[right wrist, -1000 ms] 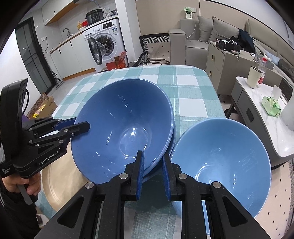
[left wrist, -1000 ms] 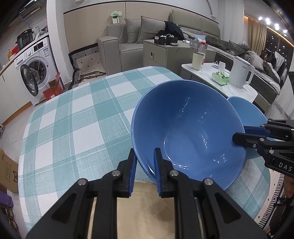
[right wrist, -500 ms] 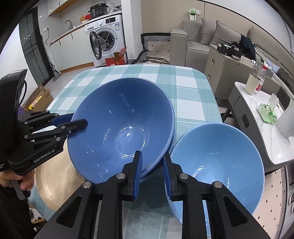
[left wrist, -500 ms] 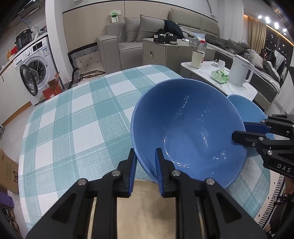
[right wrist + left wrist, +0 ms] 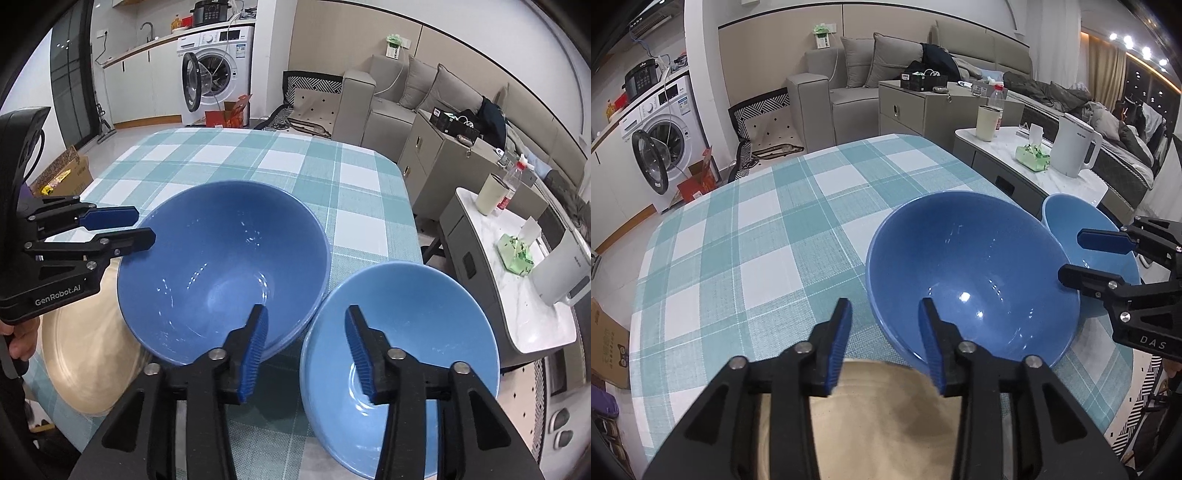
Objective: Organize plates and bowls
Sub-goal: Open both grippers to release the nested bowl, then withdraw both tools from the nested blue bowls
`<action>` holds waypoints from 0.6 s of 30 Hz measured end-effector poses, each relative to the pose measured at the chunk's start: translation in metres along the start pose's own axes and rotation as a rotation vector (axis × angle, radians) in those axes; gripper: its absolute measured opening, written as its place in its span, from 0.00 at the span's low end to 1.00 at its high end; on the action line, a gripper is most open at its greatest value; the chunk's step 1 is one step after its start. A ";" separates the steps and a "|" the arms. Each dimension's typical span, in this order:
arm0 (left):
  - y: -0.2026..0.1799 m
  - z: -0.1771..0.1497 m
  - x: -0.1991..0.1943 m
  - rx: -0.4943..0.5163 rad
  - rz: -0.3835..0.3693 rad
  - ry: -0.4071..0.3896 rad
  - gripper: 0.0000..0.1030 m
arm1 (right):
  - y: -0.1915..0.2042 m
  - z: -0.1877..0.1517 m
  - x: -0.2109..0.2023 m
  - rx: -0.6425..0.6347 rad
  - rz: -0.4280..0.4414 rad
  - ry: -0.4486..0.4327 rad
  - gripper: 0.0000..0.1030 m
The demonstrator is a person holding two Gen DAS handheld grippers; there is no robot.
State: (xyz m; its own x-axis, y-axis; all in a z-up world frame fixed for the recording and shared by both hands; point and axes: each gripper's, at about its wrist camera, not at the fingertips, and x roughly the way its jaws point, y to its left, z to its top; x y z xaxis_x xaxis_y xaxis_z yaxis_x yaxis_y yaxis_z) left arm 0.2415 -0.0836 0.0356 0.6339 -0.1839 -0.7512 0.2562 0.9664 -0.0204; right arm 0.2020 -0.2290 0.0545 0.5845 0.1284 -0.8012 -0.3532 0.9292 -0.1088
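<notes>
Bowls first: the big dark blue shiny bowl (image 5: 225, 266) now sits free in the middle of the frame on the checked table (image 5: 746, 236), since the left tool (image 5: 884, 339) and right tool (image 5: 306, 347) both let go and gape wide. That stacking step looks done. Its smooth inside shines, and the light blue bowl (image 5: 402, 354) touches it at lower right, with a tan round plate (image 5: 85, 354) partly under it at lower left.

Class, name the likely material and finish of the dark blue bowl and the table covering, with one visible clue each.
Dark blue bowl: probably glazed ceramic; glossy, with sharp light glints inside. Table covering: woven fabric or vinyl mesh, matte; the weave texture shows.
</notes>
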 end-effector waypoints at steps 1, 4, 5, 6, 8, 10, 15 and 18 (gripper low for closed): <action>0.000 0.000 -0.002 -0.002 0.001 -0.006 0.46 | -0.002 -0.001 -0.001 0.007 0.005 -0.005 0.51; 0.001 0.002 -0.008 -0.010 -0.010 -0.025 0.48 | -0.008 -0.002 -0.008 0.038 0.030 -0.033 0.73; 0.002 0.003 -0.009 -0.013 -0.010 -0.030 0.51 | -0.010 -0.003 -0.011 0.050 0.041 -0.048 0.77; 0.002 0.004 -0.012 -0.014 -0.005 -0.037 0.51 | -0.012 -0.003 -0.015 0.062 0.054 -0.066 0.78; 0.001 0.005 -0.015 -0.013 -0.005 -0.047 0.53 | -0.014 -0.003 -0.021 0.073 0.063 -0.090 0.81; 0.001 0.007 -0.018 -0.017 -0.012 -0.054 0.61 | -0.016 -0.004 -0.028 0.083 0.064 -0.109 0.84; -0.006 0.011 -0.033 -0.012 -0.020 -0.133 0.96 | -0.028 -0.008 -0.048 0.154 0.062 -0.167 0.94; -0.012 0.016 -0.037 -0.001 -0.020 -0.138 0.98 | -0.040 -0.014 -0.059 0.232 0.067 -0.190 0.95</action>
State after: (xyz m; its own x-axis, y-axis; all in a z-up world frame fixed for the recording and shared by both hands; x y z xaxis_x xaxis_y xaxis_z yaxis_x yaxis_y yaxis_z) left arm 0.2265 -0.0910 0.0738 0.7232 -0.2261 -0.6525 0.2689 0.9625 -0.0355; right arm 0.1717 -0.2790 0.0978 0.6993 0.2340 -0.6755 -0.2320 0.9680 0.0951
